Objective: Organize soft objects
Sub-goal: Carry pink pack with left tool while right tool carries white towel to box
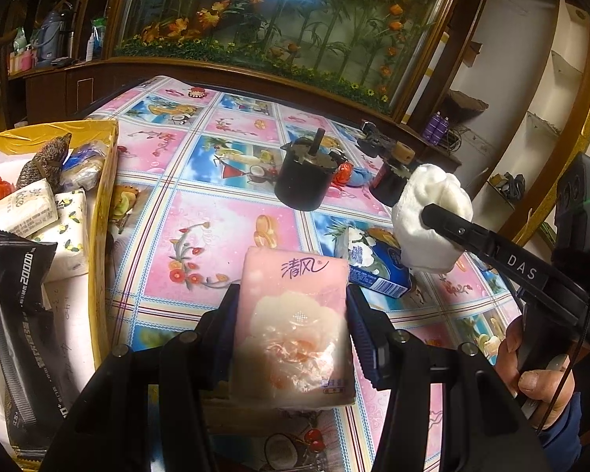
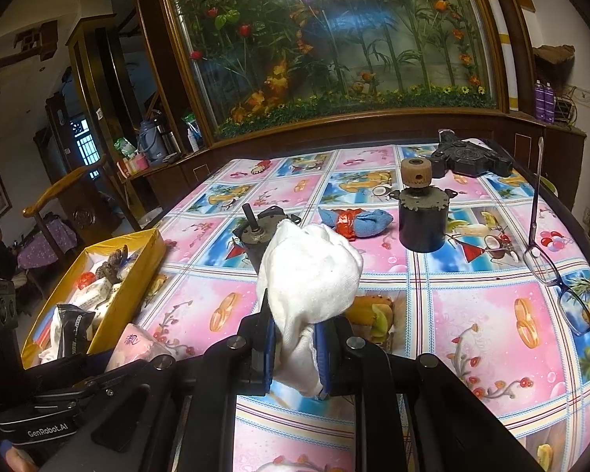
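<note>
- Pink plastic wraps the tissue pack (image 1: 295, 326) clamped between the blue pads of the left claw (image 1: 291, 314); the pack stands upright in the grip, above the counter (image 1: 216, 228), printed characters at its top.
- White and fluffy, a rolled cloth (image 2: 310, 275) is pinched at its lower end by the right claw (image 2: 295, 338), whose jaws stand narrow on it; the bulk of the cloth bulges above the fingertips.
- From the left wrist view the right claw (image 1: 432, 212) reaches in from the right with the cloth (image 1: 432, 220) at its tip, held above a blue tissue pack (image 1: 377, 267) that lies on the counter.
- A yellow box (image 2: 149, 271) sits at the counter's left edge, already holding tissue packs, a black wrapper and a red item.
- Farther back on the flowered oilcloth lie a blue cloth roll with red tape (image 2: 354, 222), two dark cylindrical motors (image 2: 423, 216), and a pair of glasses (image 2: 558, 275) near the right edge.
- A hand (image 1: 539, 377) grips the right claw's handle.
</note>
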